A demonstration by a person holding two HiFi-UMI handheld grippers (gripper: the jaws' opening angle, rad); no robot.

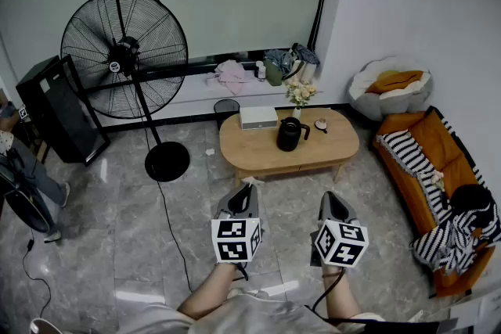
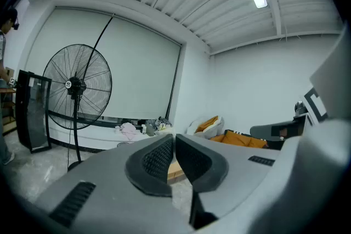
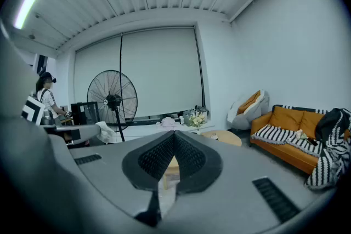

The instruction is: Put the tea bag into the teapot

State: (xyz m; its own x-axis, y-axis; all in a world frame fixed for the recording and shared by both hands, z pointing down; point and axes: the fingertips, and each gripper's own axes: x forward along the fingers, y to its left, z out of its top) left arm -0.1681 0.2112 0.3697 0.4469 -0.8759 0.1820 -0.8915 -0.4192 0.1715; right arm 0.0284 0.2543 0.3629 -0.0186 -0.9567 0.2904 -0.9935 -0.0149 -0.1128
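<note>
A black teapot [image 1: 290, 134] stands on the oval wooden coffee table [image 1: 258, 153], right of centre. A small round thing, perhaps the tea bag [image 1: 321, 125], lies on the table to its right; it is too small to tell. My left gripper [image 1: 249, 188] and right gripper [image 1: 330, 198] hover side by side over the floor, short of the table's near edge. Both are shut with nothing between the pads. In the left gripper view the left gripper [image 2: 173, 140] has its tips touching; in the right gripper view the right gripper [image 3: 174, 135] likewise.
A white box [image 1: 258, 117] and a small flower vase [image 1: 300, 96] also stand on the table. A big standing fan [image 1: 125, 55] with a floor cable is at the left. An orange sofa [image 1: 427, 168] lines the right wall. A person [image 1: 19, 160] stands at far left.
</note>
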